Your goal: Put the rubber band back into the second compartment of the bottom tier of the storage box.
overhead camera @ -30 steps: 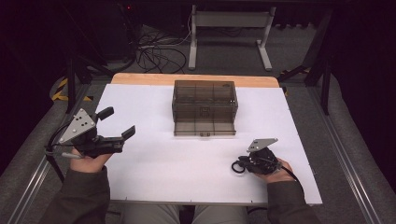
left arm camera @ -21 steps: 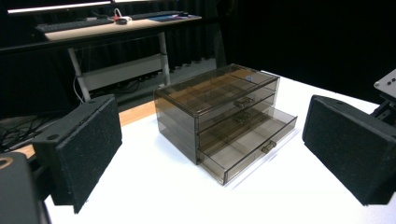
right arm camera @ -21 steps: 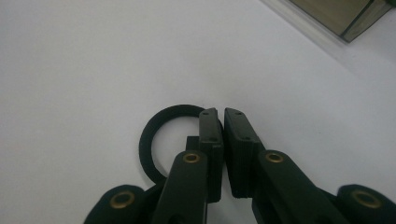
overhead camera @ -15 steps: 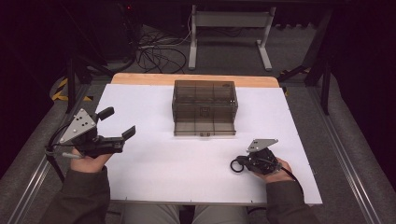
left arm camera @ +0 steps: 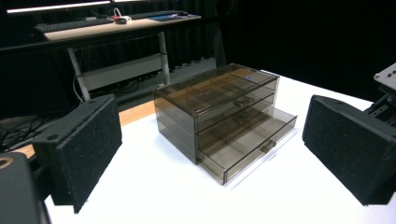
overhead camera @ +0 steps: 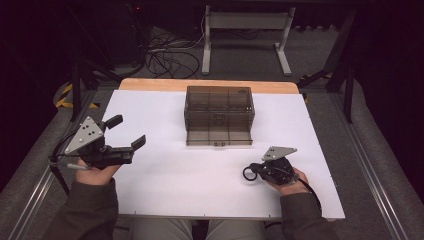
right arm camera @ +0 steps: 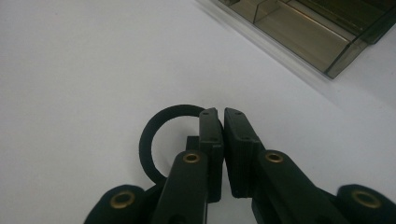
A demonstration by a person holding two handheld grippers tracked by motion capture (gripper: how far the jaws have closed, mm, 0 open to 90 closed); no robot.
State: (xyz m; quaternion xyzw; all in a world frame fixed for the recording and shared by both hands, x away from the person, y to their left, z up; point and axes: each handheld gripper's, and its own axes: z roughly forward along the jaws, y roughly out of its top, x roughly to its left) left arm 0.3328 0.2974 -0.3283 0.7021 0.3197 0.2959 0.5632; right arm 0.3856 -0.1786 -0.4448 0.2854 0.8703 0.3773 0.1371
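A smoky clear drawer box (overhead camera: 219,112) stands at the back middle of the white table (overhead camera: 175,200), its bottom drawer (left arm camera: 252,144) pulled out. My right gripper (overhead camera: 256,172) rests low on the table at the front right. Its jaws are together (right arm camera: 223,116), and a thin black ring (right arm camera: 152,140) is caught at their left side. In the high view the ring (overhead camera: 248,173) sticks out to the left of the tips. My left gripper (overhead camera: 127,131) is held above the table's left side, open, with nothing between its pads (left arm camera: 84,149). It faces the box (left arm camera: 219,116).
The open drawer's corner (right arm camera: 299,32) lies a short way beyond the right gripper. A wooden strip (overhead camera: 205,85) runs along the table's far edge. Behind it are a desk frame (overhead camera: 245,30) and floor cables (overhead camera: 170,60). White tabletop stretches between both hands.
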